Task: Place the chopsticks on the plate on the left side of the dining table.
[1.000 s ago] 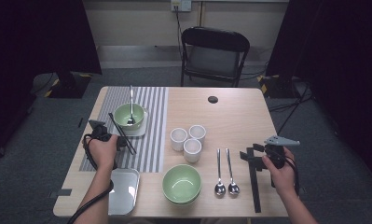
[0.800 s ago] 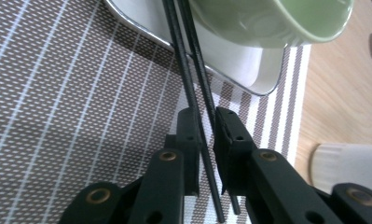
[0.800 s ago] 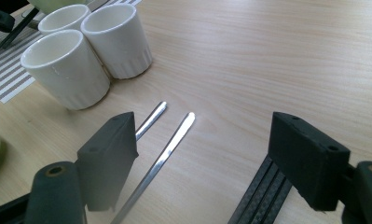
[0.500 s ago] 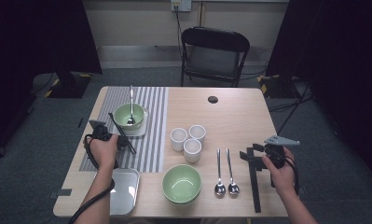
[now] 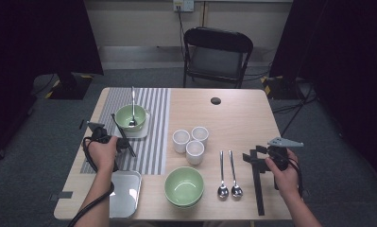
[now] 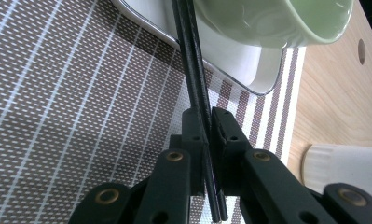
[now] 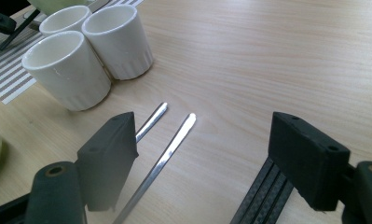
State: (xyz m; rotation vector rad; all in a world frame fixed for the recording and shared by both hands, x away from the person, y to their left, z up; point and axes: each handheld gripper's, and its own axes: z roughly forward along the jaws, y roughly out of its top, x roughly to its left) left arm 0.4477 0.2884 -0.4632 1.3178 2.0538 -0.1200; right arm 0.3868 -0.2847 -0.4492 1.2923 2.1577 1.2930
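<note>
Black chopsticks [image 6: 195, 74], tips cut off, sit clamped in left gripper [image 6: 206, 135]; right gripper [image 7: 211, 154] gapes.

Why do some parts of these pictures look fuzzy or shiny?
High view: bright table, dark surroundings. Left gripper view: the near jaws and green bowl are soft, the striped mat sharp. Right gripper view: the near jaws blur, and light glints off the spoon handles.

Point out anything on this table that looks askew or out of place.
Little stands out. The black chopsticks, clamped in the left gripper, slant across the striped placemat beside the white tray under the green bowl. A second pair of chopsticks lies straight by the right gripper. Nothing is spilled.
</note>
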